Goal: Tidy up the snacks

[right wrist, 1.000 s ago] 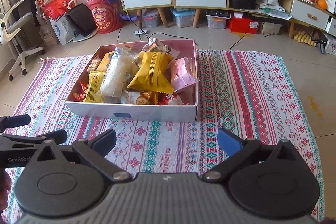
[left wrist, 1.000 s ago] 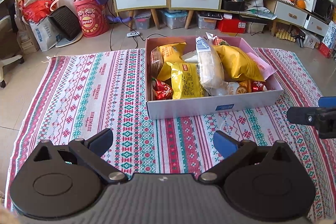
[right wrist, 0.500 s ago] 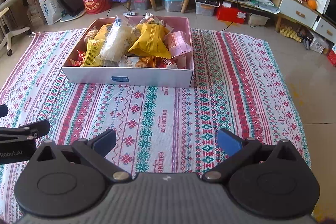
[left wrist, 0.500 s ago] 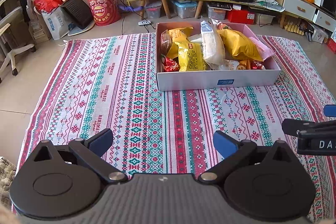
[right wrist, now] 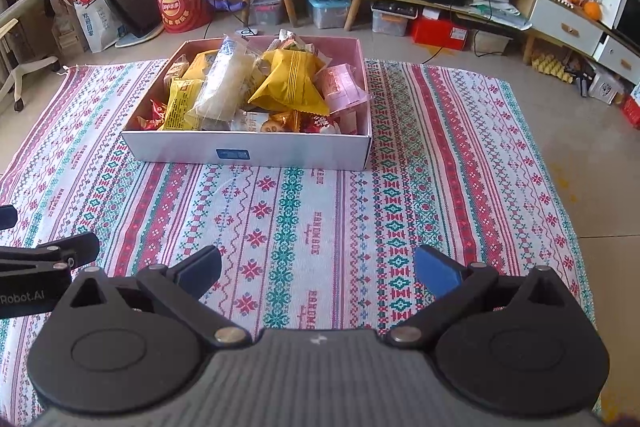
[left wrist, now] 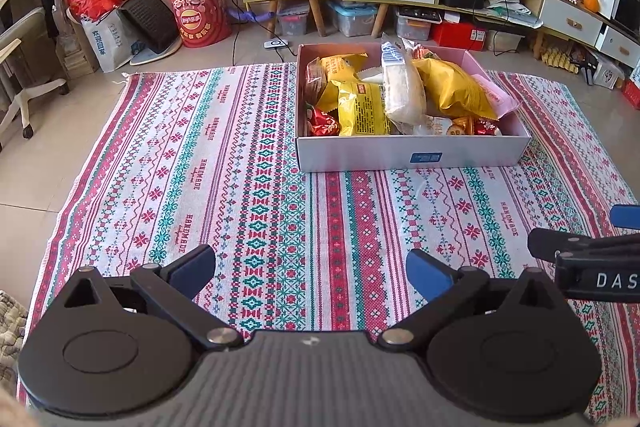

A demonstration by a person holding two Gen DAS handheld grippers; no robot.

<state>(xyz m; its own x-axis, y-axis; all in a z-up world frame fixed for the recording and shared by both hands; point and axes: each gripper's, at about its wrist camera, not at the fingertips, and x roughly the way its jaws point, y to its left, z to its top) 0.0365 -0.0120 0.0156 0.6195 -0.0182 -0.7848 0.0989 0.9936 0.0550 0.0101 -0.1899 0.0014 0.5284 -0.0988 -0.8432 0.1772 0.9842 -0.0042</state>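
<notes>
A: What has changed?
B: Both cameras have drawn back; the snack box (left wrist: 412, 151) sits smaller, upper right of centre in the left view, upper centre in the right (right wrist: 248, 147); more rug (left wrist: 240, 187) shows.
A: And the jaws?
B: The left gripper (left wrist: 310, 267) and right gripper (right wrist: 318, 267) both stand released, empty; the sorting looks done.

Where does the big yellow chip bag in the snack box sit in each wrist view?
Left wrist: yellow chip bag lies right of centre in the box, upper middle of frame.
Right wrist: yellow chip bag lies at the box's centre, upper left of middle.
Shared landmark: the long pale packet beside it.
</notes>
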